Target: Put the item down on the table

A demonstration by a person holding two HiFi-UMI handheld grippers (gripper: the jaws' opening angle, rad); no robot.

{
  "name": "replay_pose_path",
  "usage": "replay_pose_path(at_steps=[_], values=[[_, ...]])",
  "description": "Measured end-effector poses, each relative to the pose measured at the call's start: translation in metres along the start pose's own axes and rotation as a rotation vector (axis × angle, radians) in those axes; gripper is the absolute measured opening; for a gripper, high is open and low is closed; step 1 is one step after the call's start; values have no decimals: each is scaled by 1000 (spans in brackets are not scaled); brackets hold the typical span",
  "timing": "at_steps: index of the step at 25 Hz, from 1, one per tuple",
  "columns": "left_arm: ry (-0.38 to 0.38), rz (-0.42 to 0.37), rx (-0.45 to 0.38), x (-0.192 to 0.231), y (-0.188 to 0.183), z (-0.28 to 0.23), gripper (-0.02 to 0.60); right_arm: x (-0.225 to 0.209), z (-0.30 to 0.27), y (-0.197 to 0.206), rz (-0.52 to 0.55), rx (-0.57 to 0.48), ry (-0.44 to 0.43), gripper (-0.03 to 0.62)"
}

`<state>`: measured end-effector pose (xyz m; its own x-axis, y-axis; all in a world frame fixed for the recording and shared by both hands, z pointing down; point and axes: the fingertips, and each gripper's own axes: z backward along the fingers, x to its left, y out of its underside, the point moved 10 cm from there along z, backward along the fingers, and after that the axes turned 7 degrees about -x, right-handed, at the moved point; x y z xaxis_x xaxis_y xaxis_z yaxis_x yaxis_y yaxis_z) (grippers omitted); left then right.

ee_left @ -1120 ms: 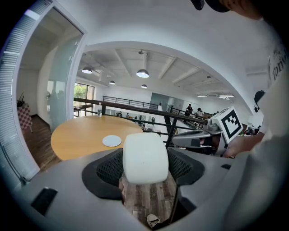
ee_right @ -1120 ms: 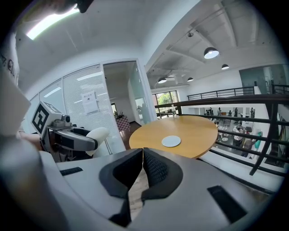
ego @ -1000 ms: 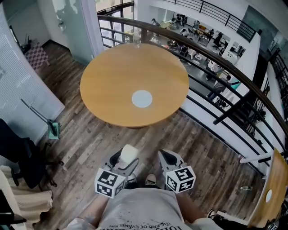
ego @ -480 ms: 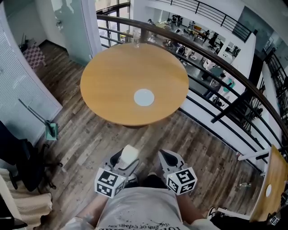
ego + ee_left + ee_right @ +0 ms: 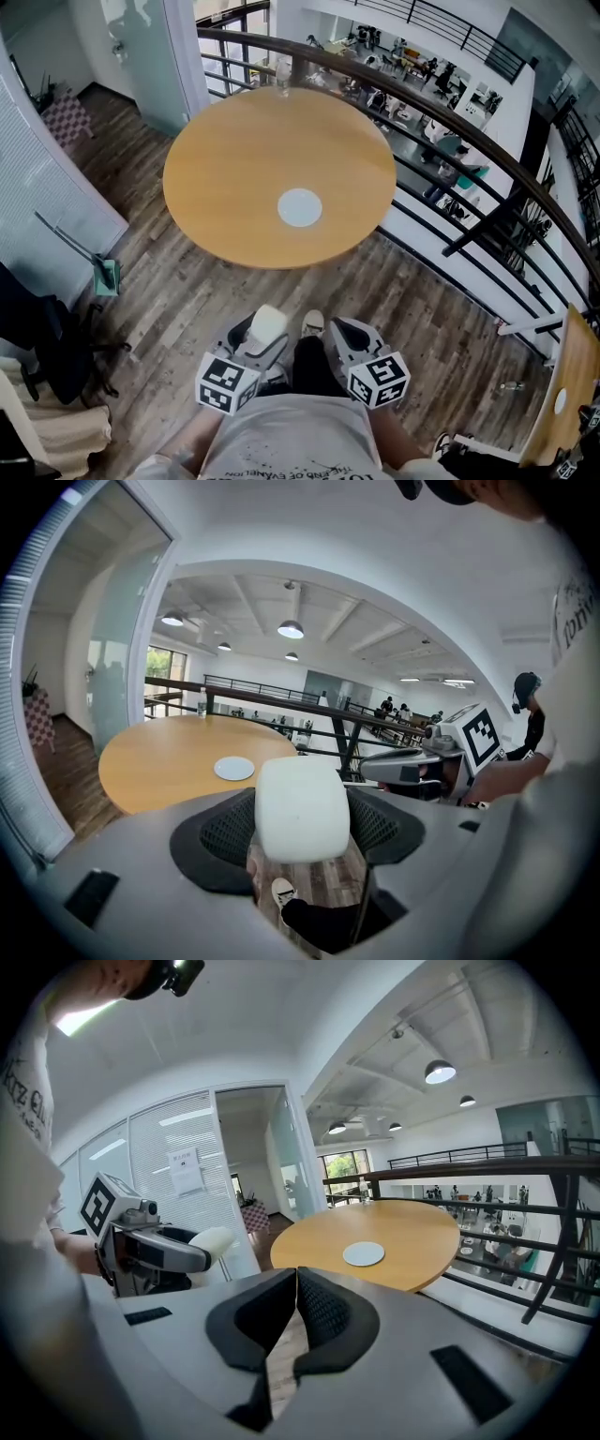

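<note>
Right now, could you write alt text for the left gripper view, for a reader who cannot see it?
The left gripper holds a white rounded block between its jaws. Ahead stands a round wooden table bearing a white disc, with a railing behind it.

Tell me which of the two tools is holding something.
The left tool: its jaws clamp a white rounded block; the right tool is shut on nothing.

L gripper (image 5: 259, 339) & R gripper (image 5: 345, 330): grey shells, black mesh-textured pads (image 5: 324, 1312), white cubes (image 5: 228, 382) w/ black sq. markers. Person: light grey T-shirt (image 5: 291, 439) w/ dark print, dark trousers (image 5: 309, 366), white shoe (image 5: 312, 323).
</note>
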<state>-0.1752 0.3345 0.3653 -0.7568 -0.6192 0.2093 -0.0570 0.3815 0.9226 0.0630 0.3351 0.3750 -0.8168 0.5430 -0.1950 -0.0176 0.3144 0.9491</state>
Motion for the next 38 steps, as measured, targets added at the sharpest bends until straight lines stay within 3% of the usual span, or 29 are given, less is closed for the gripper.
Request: replay_pose_path(at_steps=[19, 29, 38], values=[[-81, 9, -35, 70, -83, -171, 314, -166, -134, -77, 18, 11, -80, 26], [-161, 49, -26, 90, -100, -218, 314, -218, -177, -96, 22, 36, -154, 26], [-174, 37, -2, 103, -109, -232, 314, -240, -188, -97, -1, 51, -118, 26]])
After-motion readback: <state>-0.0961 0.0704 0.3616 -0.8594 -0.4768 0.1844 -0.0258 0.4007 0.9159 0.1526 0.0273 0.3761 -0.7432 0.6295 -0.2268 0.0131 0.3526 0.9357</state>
